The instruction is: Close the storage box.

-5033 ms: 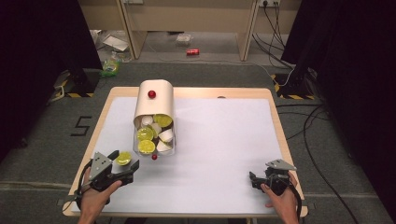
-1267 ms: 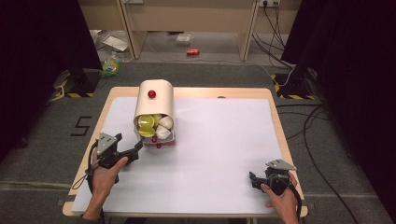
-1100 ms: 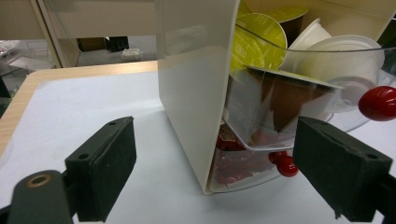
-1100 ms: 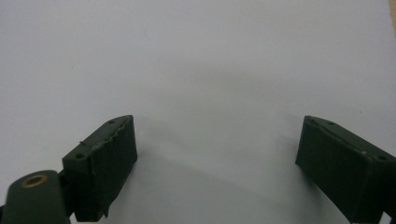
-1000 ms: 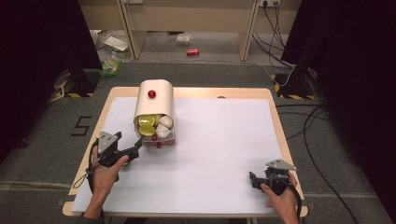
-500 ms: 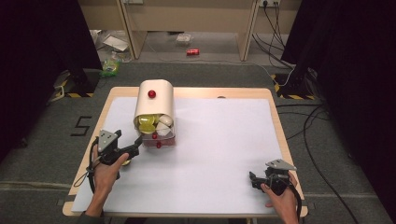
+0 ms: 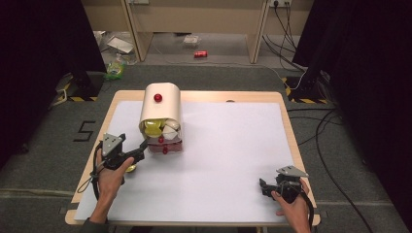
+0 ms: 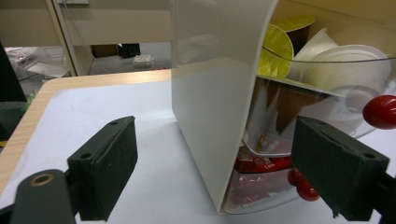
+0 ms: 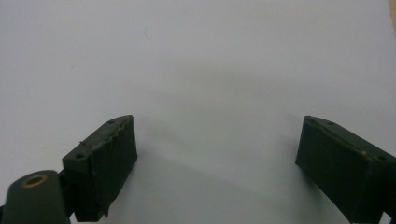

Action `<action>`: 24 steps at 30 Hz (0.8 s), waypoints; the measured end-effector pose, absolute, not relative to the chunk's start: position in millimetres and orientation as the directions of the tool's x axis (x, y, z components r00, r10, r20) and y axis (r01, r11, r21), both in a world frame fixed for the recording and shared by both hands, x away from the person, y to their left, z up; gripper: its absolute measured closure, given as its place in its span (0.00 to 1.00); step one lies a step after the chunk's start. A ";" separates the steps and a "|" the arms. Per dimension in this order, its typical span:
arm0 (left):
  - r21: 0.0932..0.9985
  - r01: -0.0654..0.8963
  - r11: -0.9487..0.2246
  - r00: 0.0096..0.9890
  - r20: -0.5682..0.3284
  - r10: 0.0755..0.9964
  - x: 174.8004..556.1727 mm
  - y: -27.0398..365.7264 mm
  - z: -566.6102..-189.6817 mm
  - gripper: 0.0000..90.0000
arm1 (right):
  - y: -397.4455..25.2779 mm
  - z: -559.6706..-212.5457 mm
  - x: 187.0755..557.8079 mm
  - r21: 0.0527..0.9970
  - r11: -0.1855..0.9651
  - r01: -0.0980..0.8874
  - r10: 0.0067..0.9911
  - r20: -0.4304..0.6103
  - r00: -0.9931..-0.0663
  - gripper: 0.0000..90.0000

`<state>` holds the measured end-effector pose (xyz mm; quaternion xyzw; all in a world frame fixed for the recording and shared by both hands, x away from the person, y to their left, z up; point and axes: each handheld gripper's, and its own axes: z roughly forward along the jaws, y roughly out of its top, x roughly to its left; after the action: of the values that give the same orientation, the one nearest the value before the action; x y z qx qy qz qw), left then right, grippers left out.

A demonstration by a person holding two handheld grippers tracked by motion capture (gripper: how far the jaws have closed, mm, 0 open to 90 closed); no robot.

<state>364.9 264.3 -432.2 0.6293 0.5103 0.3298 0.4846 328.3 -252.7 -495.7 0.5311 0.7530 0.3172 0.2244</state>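
Landmark is the cream rounded-top drawer box point(image 7: 160, 110) standing on the white sheet point(image 7: 223, 160) toward the far left of the wooden table point(image 7: 286, 126), red knob point(image 7: 158, 97) on its top. Box holds clear drawers: upper drawer point(image 8: 327, 88) packed with yellow-lidded capsules point(image 8: 273, 53) and white cups point(image 8: 348, 70), it sits almost pushed in, front just past the box edge; lower drawer point(image 8: 259, 179) below it has red packets. Each drawer front carries a small red knob point(image 8: 380, 112). Left gripper point(image 7: 133, 151) sits just left of the box front, jaws spread wide, nothing between the pads; in the left gripper view the box's side wall and drawer fronts stand between the two jaws but no contact is visible. A yellow capsule point(image 7: 130, 168) lies on the sheet under the left hand point(image 7: 109, 177), near side of the box. Right gripper point(image 7: 268, 187) rests well apart from the box at the near right of the sheet, jaws wide apart, empty, bare sheet ahead of it; right hand point(image 7: 291, 206) grips its handle
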 end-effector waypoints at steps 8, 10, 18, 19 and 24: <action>0.946 0.324 -0.011 0.256 -0.077 0.964 367.6 264.5 -432.2 0.16 | -252.7 -495.7 328.3 0.716 0.234 0.658 0.942 0.000 -0.335 0.14; 0.946 0.324 -0.008 0.253 -0.079 0.964 368.4 264.1 -432.5 0.16 | -252.7 -495.7 328.3 0.716 0.234 0.658 0.942 0.000 -0.335 0.14; 0.947 0.321 -0.006 0.249 -0.079 0.965 370.0 264.3 -432.4 0.16 | -252.7 -495.7 328.4 0.716 0.234 0.658 0.942 0.000 -0.335 0.14; 0.947 0.322 -0.004 0.250 -0.080 0.965 370.1 264.6 -432.3 0.16 | -252.7 -495.7 328.4 0.716 0.234 0.658 0.942 0.000 -0.335 0.14; 0.948 0.318 -0.001 0.246 -0.082 0.966 370.0 265.1 -431.6 0.15 | -252.7 -495.7 328.4 0.716 0.234 0.658 0.942 0.000 -0.335 0.14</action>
<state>370.0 265.1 -431.6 0.6233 0.5149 0.3344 0.4843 328.4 -252.7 -495.7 0.5314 0.7528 0.3174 0.2239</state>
